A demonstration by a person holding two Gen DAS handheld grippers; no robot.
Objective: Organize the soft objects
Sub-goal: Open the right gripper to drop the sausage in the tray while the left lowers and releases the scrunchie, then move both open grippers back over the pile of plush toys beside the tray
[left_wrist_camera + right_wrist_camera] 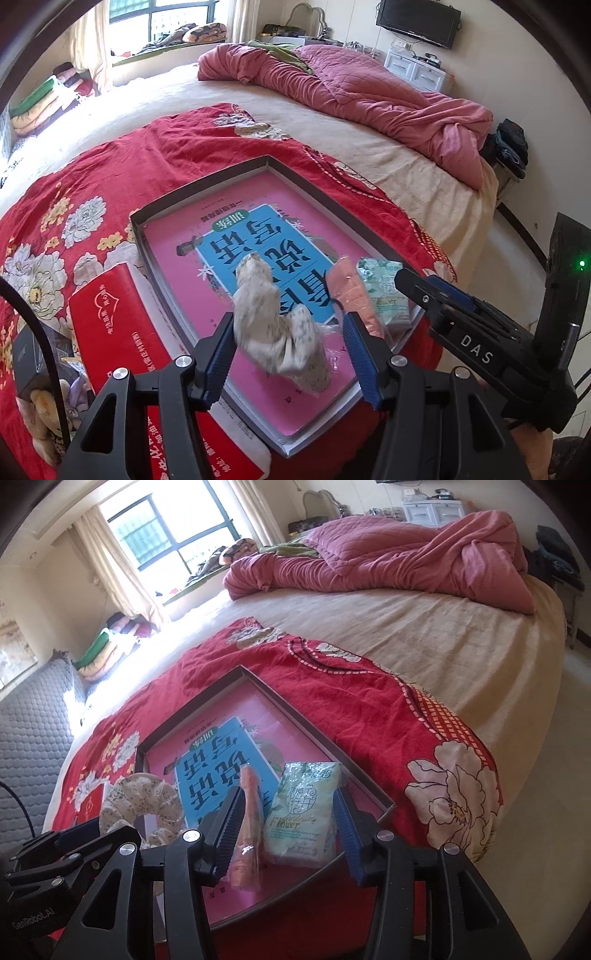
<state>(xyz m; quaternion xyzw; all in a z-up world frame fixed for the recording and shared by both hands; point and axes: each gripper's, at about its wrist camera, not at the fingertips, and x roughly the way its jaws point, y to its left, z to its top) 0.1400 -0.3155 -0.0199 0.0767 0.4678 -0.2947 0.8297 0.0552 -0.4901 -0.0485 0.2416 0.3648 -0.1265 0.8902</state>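
In the left wrist view we see our left gripper [290, 334] at the bottom centre, its blue fingers [221, 350] apart around a speckled cloth scrunchie [277, 325] in clear wrap; the left finger looks to graze the scrunchie, the right one stands clear (no squeeze that we can see). The scrunchie lies in a shallow box tray [207, 184] lined with a pink and blue book cover [258, 236], on the red flowered cloth [110, 166] spread over the bed [369, 122]. To its right in the tray lie an orange packet [351, 291] and a tissue pack [388, 291].

In the right wrist view our right gripper [290, 823] sits at the bottom centre, fingers [347, 830] apart on either side of the orange packet and the tissue pack, not pressing on them. A red box [110, 321] lies left of the tray.
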